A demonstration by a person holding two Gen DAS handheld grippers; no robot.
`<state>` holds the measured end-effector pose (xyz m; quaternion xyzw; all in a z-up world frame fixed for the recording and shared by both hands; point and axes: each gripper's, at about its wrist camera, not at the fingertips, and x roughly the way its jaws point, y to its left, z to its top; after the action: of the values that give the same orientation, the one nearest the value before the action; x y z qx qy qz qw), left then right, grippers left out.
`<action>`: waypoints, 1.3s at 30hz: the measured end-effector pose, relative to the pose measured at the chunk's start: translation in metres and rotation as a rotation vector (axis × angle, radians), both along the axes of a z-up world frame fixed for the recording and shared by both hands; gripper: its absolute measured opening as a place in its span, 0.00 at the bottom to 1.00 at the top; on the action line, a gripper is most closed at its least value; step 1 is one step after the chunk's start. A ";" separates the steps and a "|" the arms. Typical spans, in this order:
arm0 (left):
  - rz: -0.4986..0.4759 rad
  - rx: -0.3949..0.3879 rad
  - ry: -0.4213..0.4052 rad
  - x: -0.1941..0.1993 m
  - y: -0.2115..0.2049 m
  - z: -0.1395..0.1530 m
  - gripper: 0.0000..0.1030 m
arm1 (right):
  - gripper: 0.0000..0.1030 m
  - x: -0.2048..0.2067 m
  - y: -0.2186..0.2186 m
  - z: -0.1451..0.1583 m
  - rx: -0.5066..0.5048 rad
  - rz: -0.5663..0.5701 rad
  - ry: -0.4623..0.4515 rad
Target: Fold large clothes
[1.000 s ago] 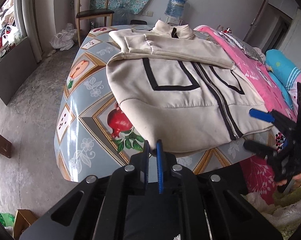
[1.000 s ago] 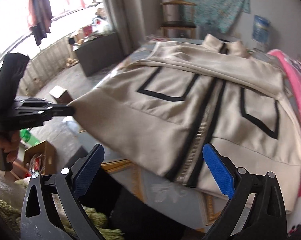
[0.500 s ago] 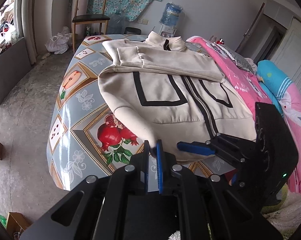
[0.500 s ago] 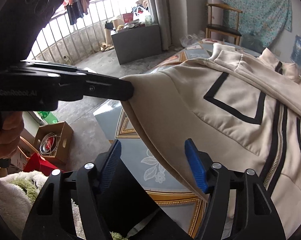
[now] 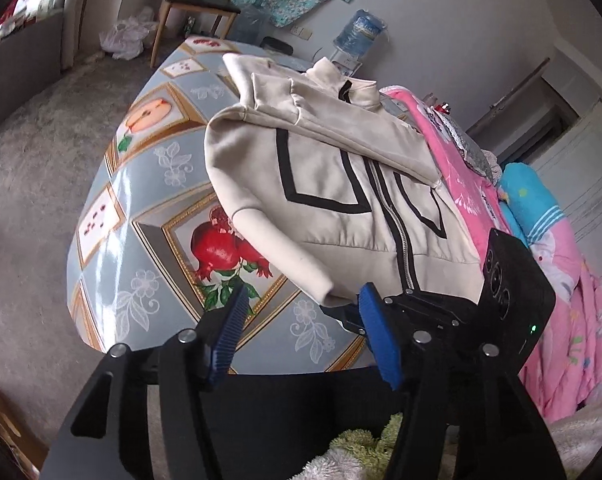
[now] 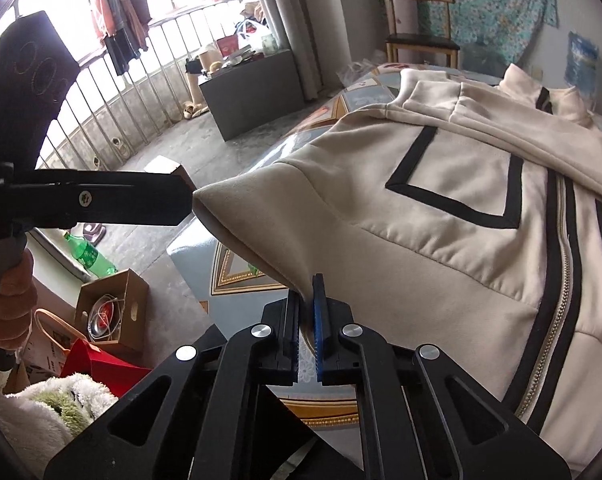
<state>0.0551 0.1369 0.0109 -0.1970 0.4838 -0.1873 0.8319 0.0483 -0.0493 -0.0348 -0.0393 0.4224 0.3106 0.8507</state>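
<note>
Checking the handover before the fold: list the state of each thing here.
Left gripper: jaws open, just been opening; hem corner at their tips, unpinched.
Right gripper: jaws just been closing, shut on hem.
Jacket: flat on table, near corner lifted.
Zip: closed.
Sleeves: folded across chest.

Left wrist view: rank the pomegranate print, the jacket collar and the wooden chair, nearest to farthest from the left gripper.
1. Pomegranate print, on the tablecloth just beyond the left gripper.
2. Jacket collar, at the jacket's far end.
3. Wooden chair, on the floor past the table.
</note>
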 end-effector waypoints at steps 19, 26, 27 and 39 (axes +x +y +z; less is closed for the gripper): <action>0.062 -0.337 0.236 0.040 -0.003 -0.050 0.46 | 0.06 0.000 -0.001 -0.002 0.009 0.001 -0.006; 0.038 -0.148 0.177 0.039 -0.017 -0.046 0.12 | 0.15 -0.008 -0.013 0.000 0.017 -0.026 0.007; 0.030 -0.119 0.162 0.037 -0.018 -0.045 0.11 | 0.27 -0.009 -0.019 0.002 0.022 -0.041 0.020; -0.048 0.172 0.083 0.028 -0.035 -0.054 0.10 | 0.54 -0.038 -0.200 0.022 -0.005 -0.667 0.065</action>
<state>0.0835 0.1015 -0.0427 -0.1210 0.5367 -0.1567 0.8202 0.0105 -0.2490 -0.0126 0.1090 0.4395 0.0151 0.8915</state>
